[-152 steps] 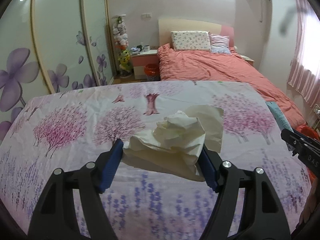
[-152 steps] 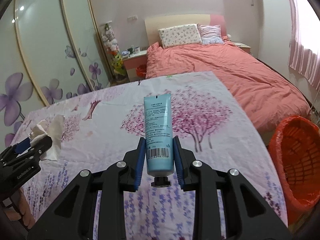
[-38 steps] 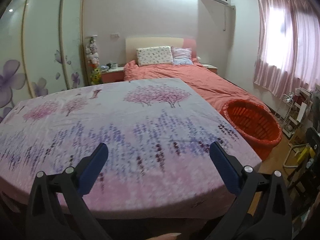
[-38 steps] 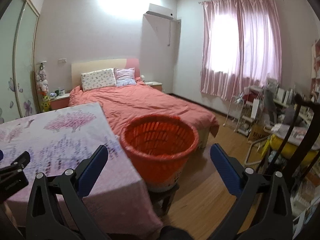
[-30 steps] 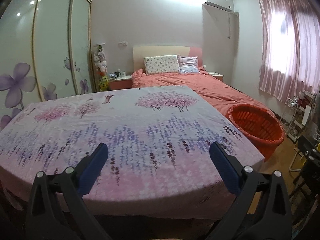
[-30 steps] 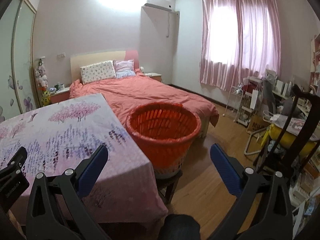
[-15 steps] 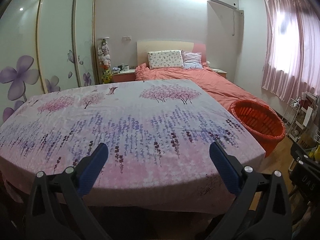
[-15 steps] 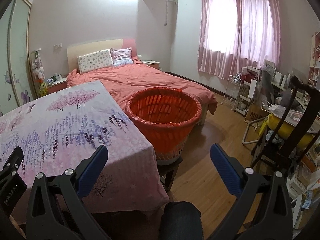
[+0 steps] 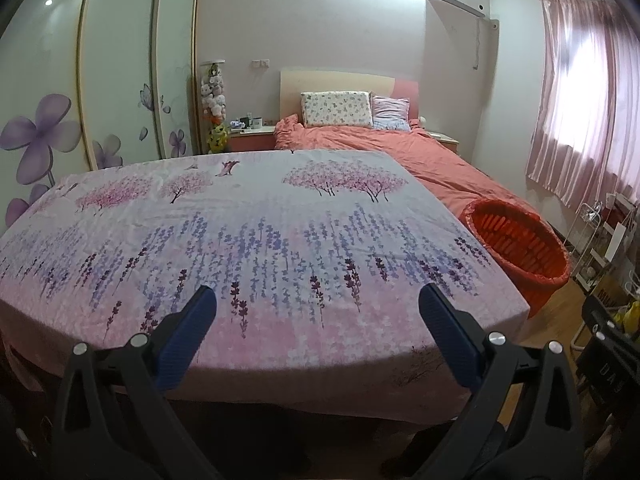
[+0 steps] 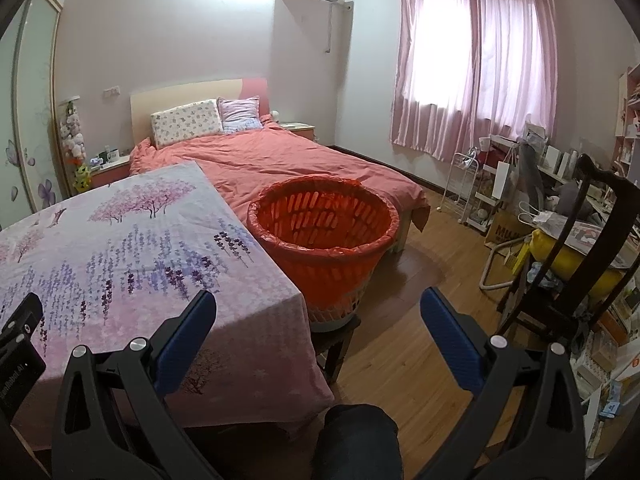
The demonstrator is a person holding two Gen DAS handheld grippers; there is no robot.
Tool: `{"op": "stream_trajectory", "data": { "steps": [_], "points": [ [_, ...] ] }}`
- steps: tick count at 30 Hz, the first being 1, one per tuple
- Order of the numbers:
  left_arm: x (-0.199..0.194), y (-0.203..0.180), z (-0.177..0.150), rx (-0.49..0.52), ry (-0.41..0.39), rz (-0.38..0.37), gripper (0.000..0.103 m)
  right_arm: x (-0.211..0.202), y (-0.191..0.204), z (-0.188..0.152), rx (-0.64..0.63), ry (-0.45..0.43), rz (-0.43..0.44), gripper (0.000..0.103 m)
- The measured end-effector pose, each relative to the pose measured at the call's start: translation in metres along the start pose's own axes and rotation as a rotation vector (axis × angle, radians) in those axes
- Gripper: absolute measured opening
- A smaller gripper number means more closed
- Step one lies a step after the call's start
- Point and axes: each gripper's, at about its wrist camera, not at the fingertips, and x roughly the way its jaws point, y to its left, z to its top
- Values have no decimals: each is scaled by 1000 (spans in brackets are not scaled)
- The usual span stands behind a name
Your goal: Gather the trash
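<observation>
Orange laundry-style basket (image 10: 324,236) lined with an orange bag, standing on a low dark stool (image 10: 338,340) just beside the right edge of the table, between the table and the foot of the bed; contents hidden by the rim in both views. Same basket (image 9: 518,244) seen past the table's right corner in the left wrist view.

Right gripper (image 10: 318,312) held above the floor in front of the basket, blue-padded fingers (image 10: 186,330) spread wide, nothing between them. Left gripper (image 9: 318,314) hovering over the near edge of the table, likewise spread wide and holding nothing.

Table covered by a cloth (image 9: 256,240) printed with pink trees and purple lavender sprigs. Black body of the left gripper at the lower left of the right wrist view, with partly readable white lettering ending in "Robot.AI". Black body at the right edge of the left wrist view marked "DAS".

Beyond: bed with a salmon duvet (image 10: 288,160), a floral pillow (image 10: 186,122) and a striped one (image 10: 240,114) against the headboard. Pink curtains (image 10: 476,60) over the bright window. Cardboard box (image 10: 506,228) under the cluttered desk, printed "MU..." with the rest cut off. Dark wooden chair (image 10: 576,248) at right.
</observation>
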Motion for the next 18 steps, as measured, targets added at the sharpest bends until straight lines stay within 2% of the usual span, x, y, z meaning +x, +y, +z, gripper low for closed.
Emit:
{"op": "stream_trajectory", "data": {
  "steps": [18],
  "points": [
    [-15,-4,5,15,-37,6,99,-6,0,4,-1,-16,15,101]
  ]
}}
